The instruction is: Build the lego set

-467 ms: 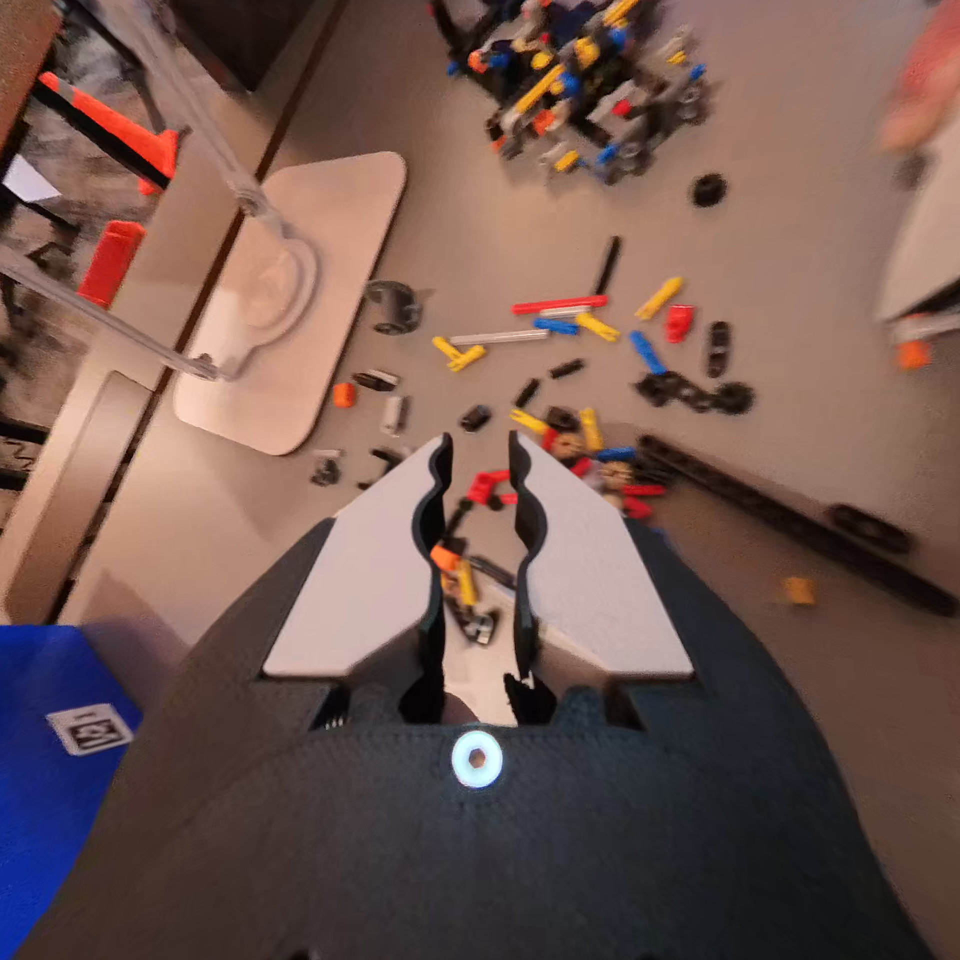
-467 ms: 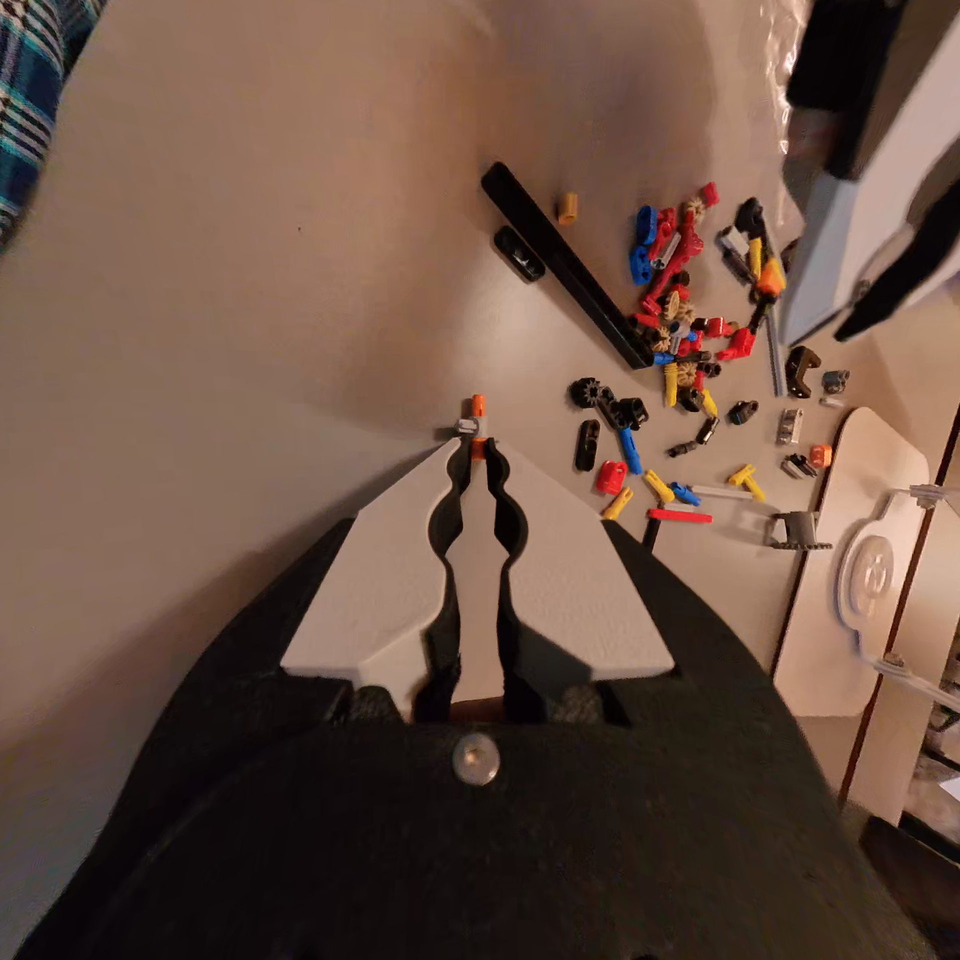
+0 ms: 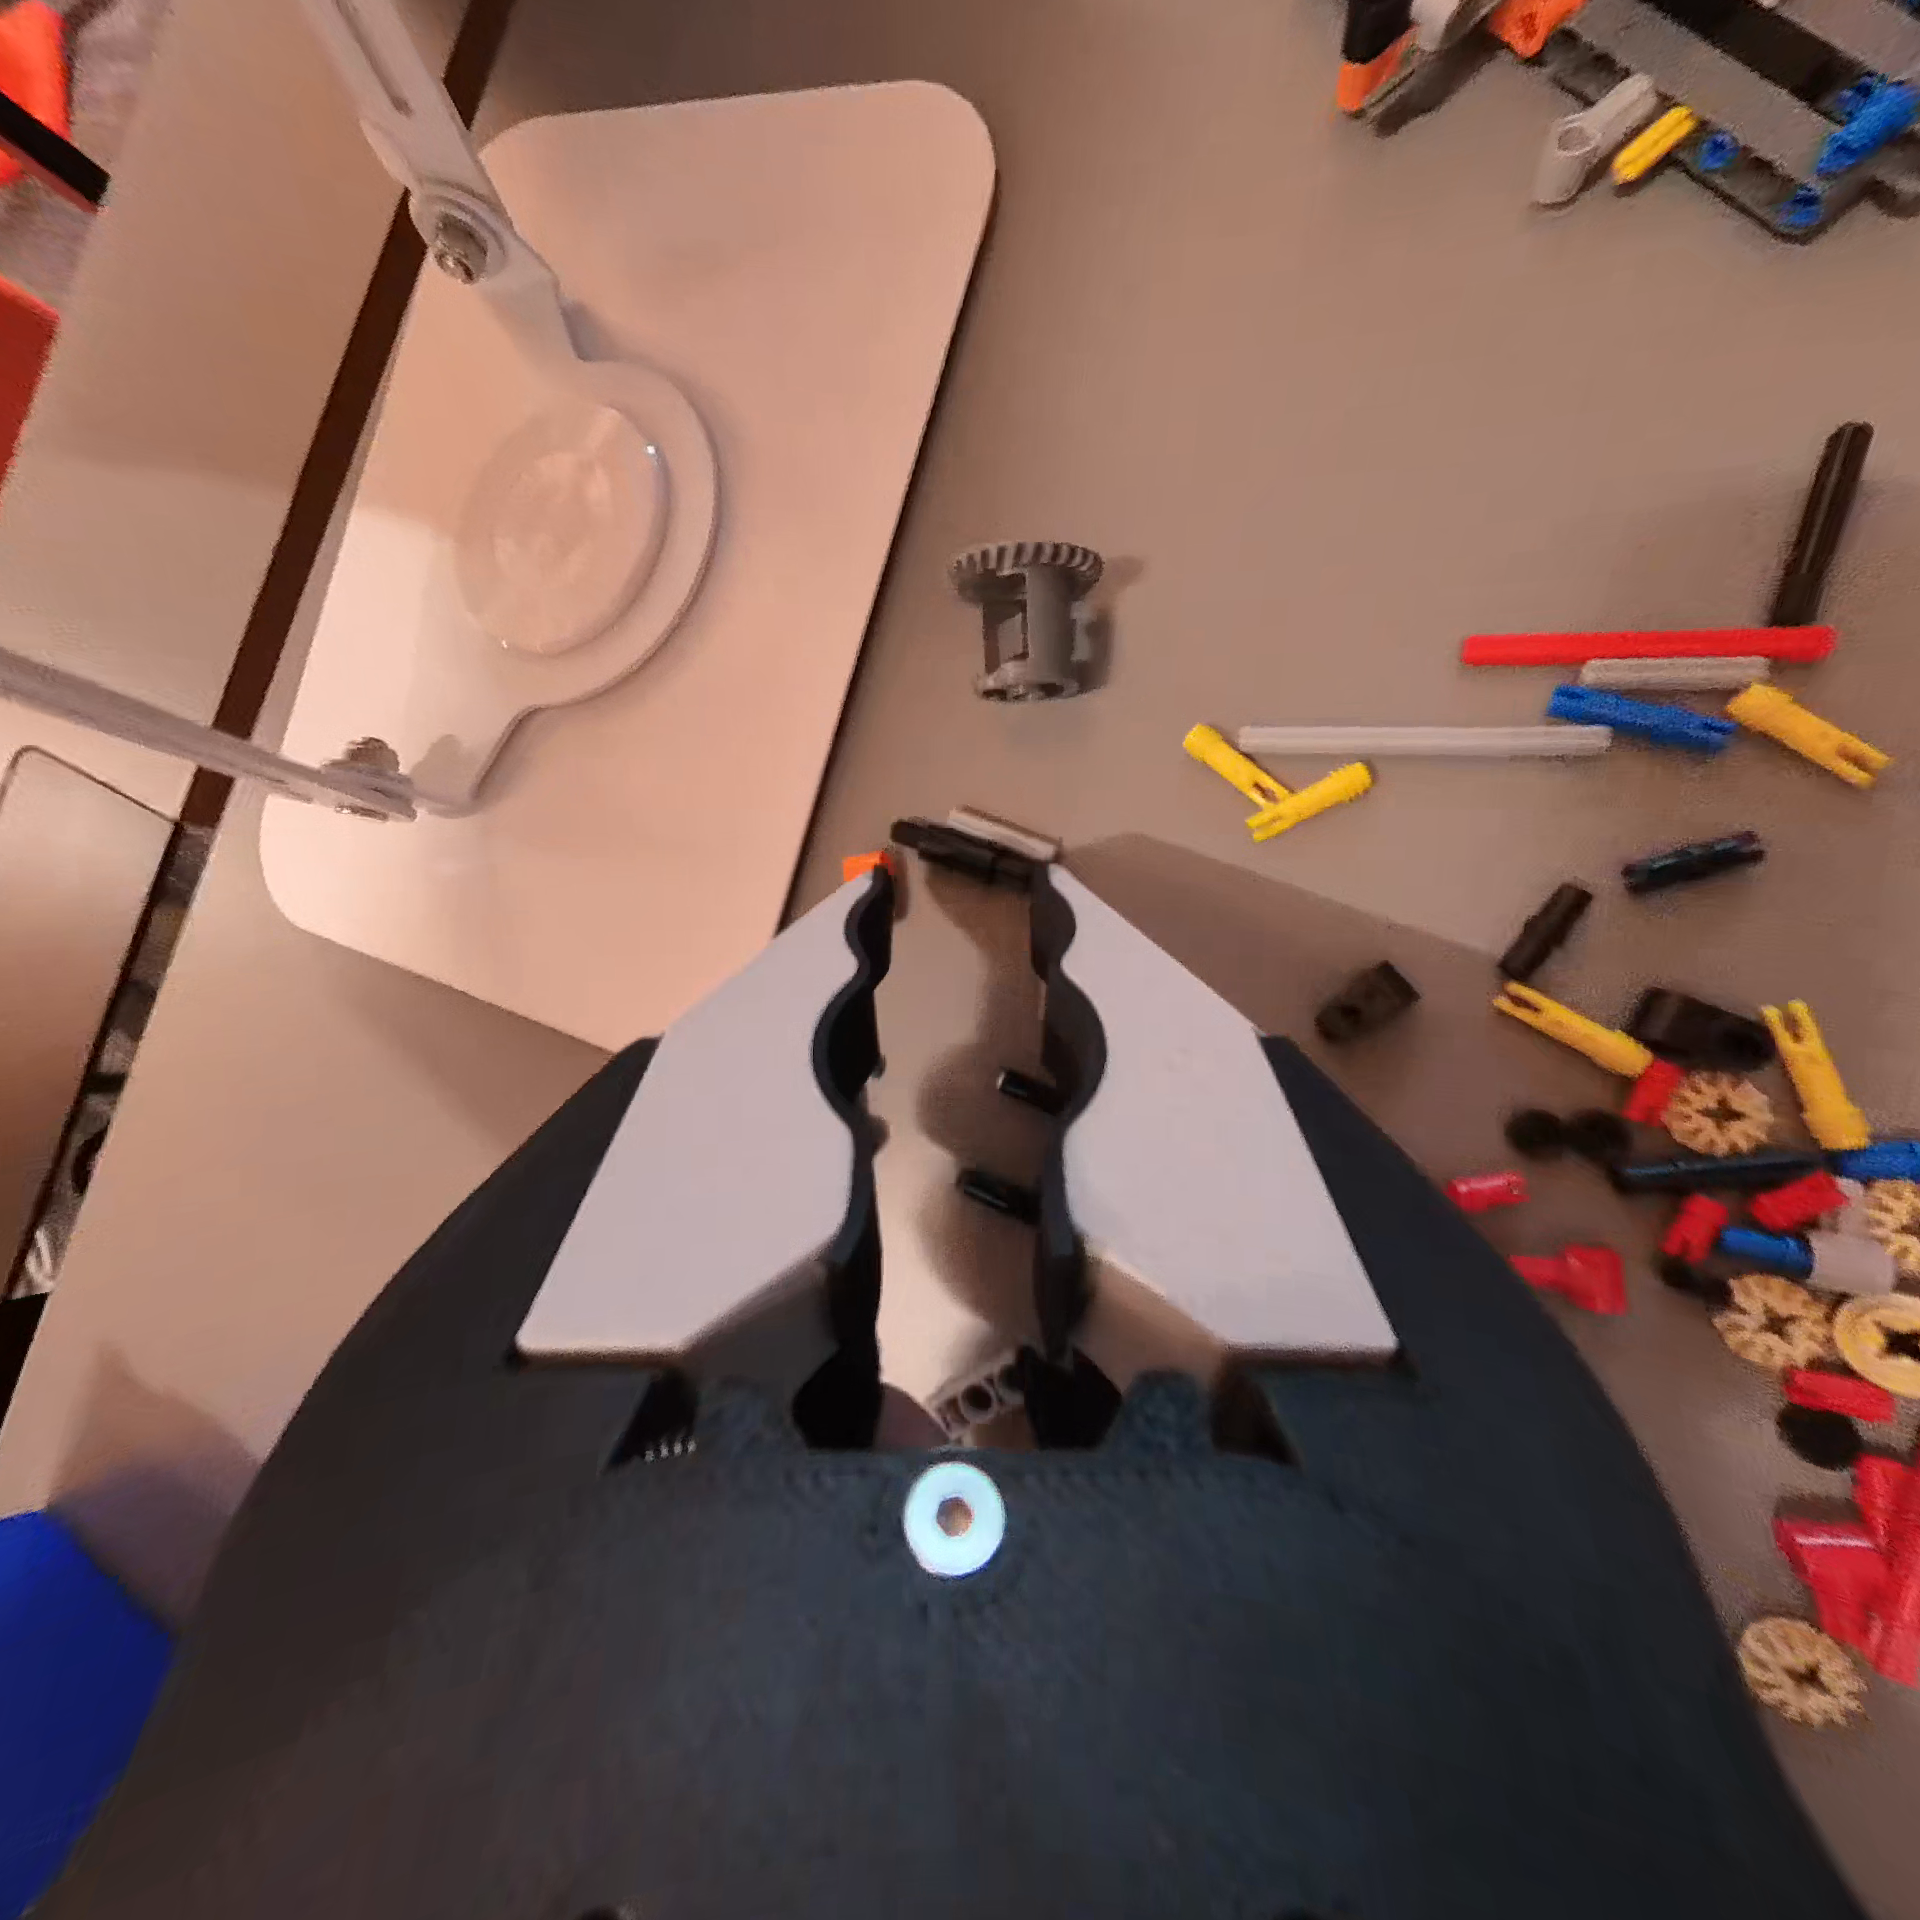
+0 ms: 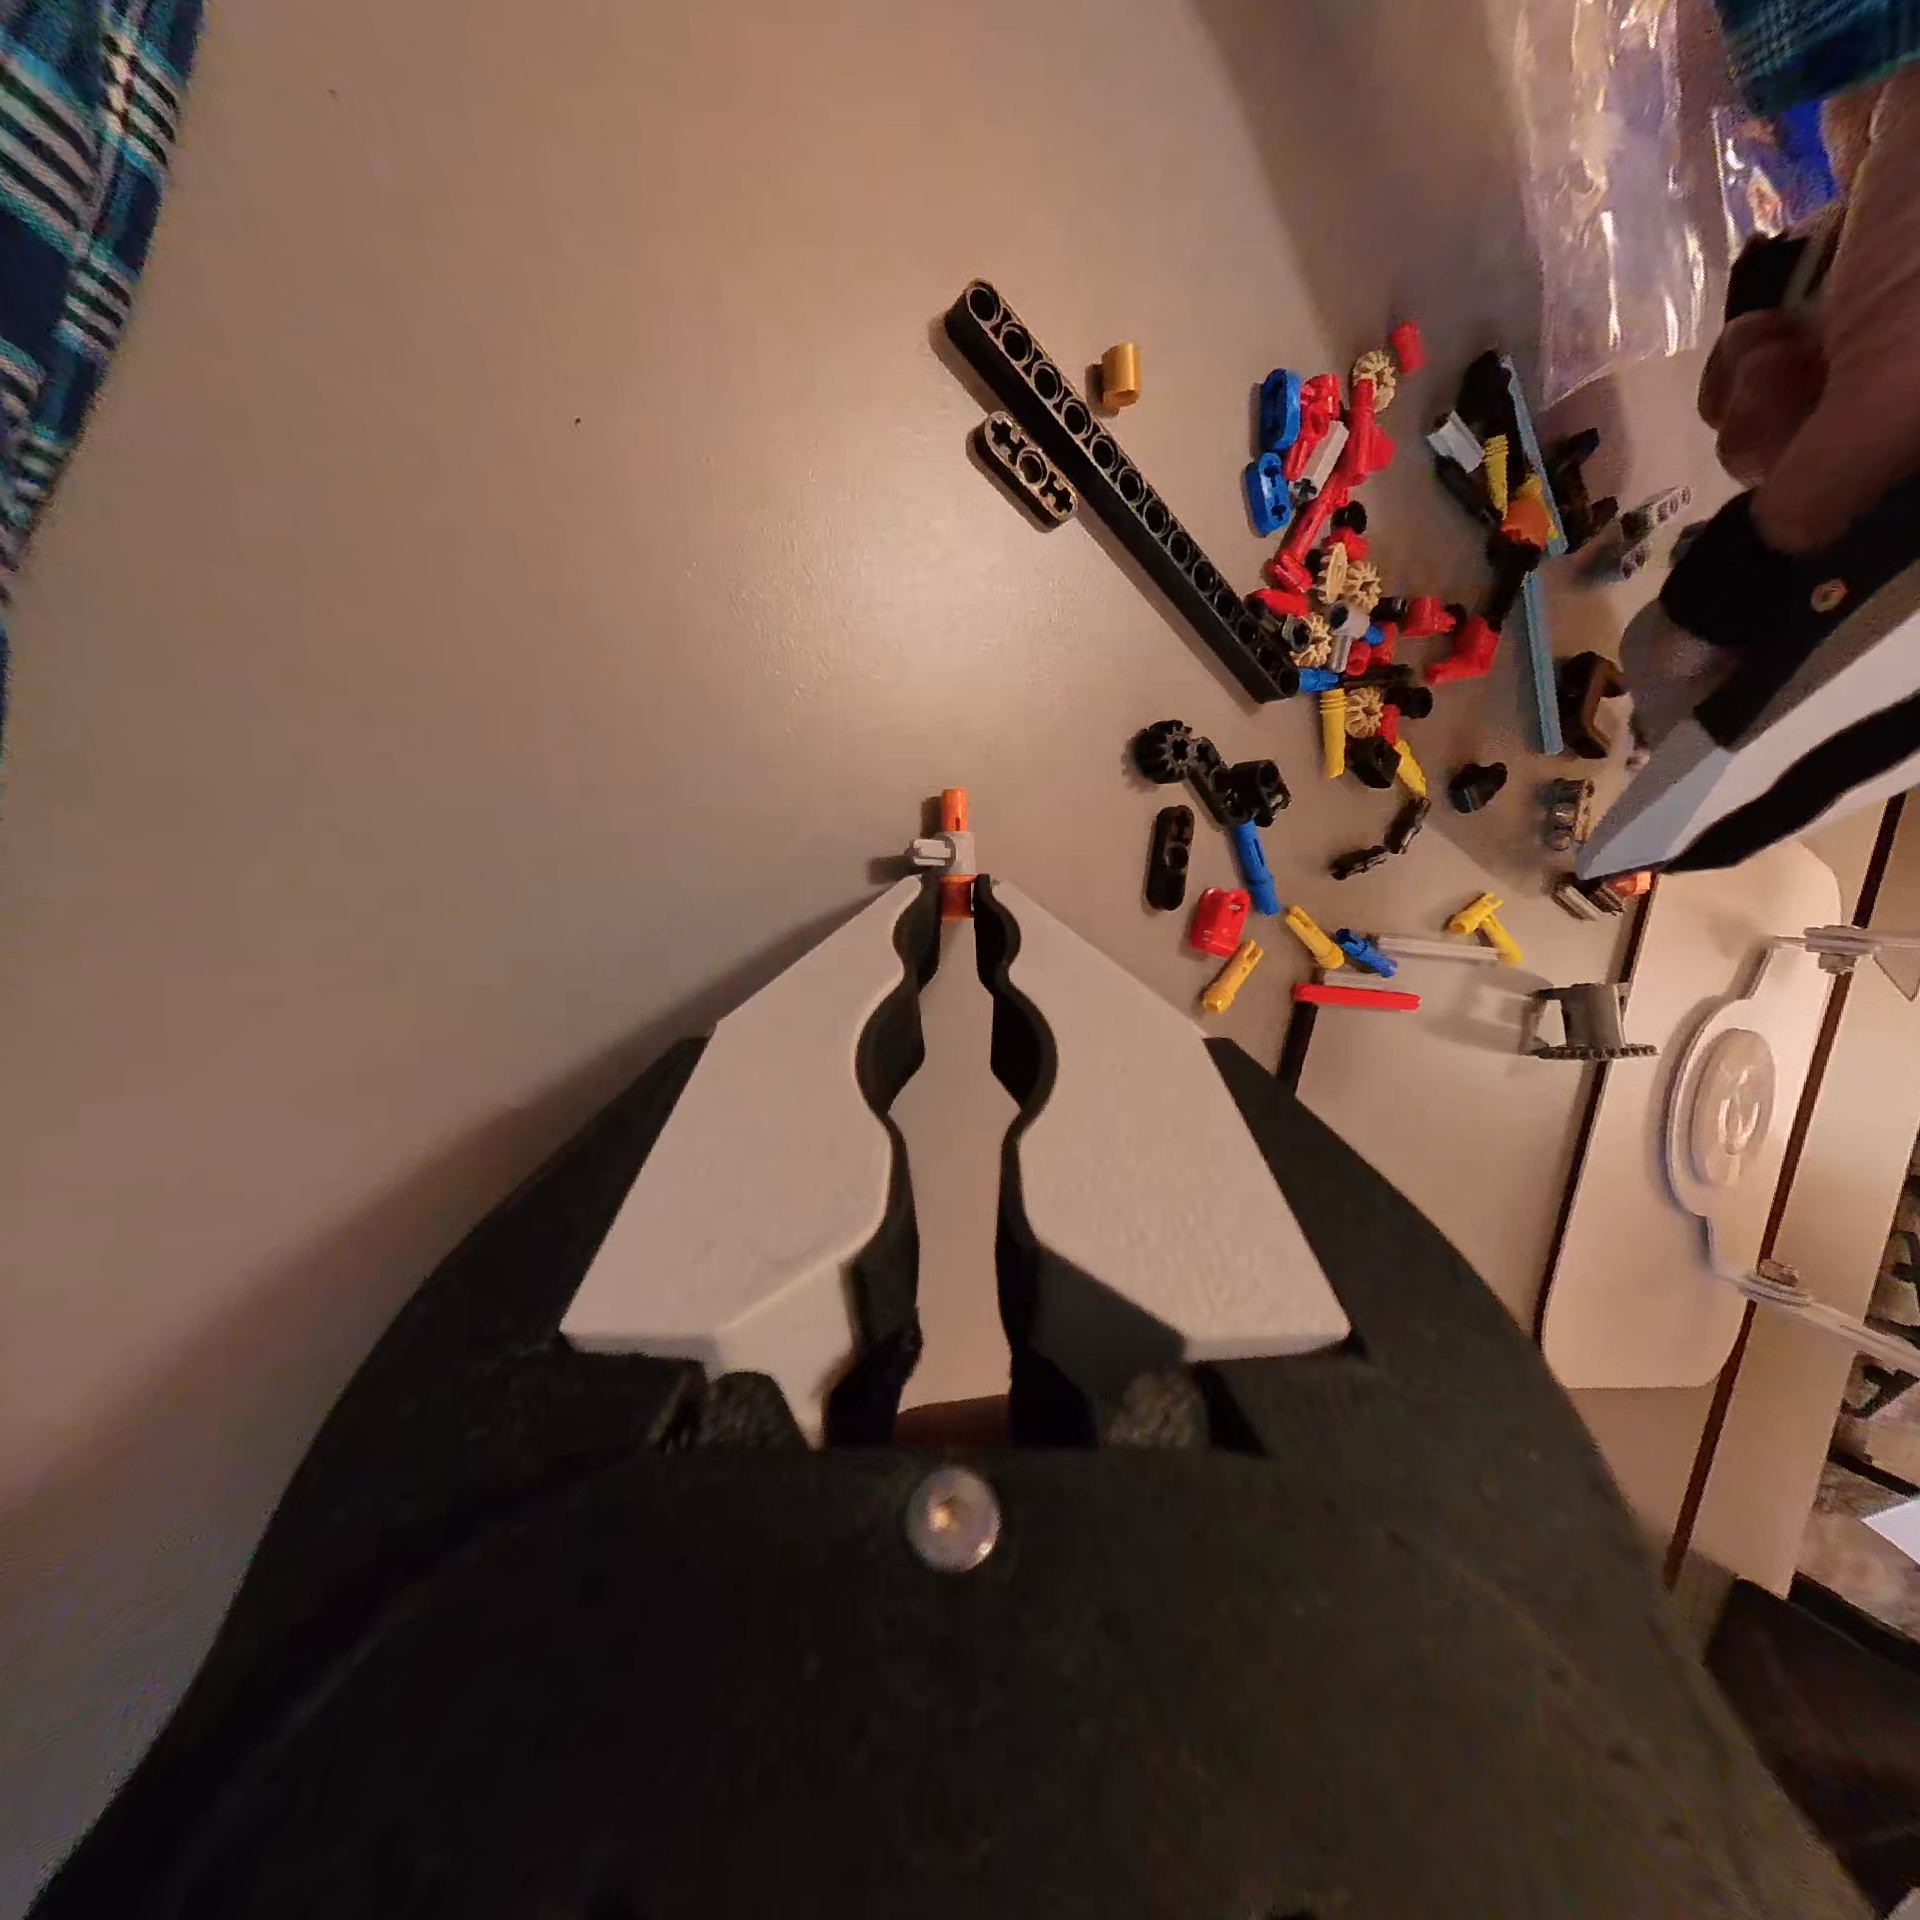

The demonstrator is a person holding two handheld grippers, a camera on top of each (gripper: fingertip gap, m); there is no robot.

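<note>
Right gripper (image 4: pixel 954 891): pinched on a small lego piece (image 4: pixel 952 840), an orange pin through a grey connector, held above the bare tan table (image 4: pixel 520 623).
Left gripper (image 3: pixel 961 868): jaws parted, tips down at a black and grey connector piece (image 3: pixel 971 844) (whether they touch it I cannot tell).
Loose parts: red, yellow, blue and black pins and axles scattered right of the left gripper, with a grey gear housing (image 3: pixel 1029 618) just beyond.
Long black beam (image 4: pixel 1117 483): flat on the table, far right of the right gripper.
Partial build (image 3: pixel 1714 94): far right corner.
</note>
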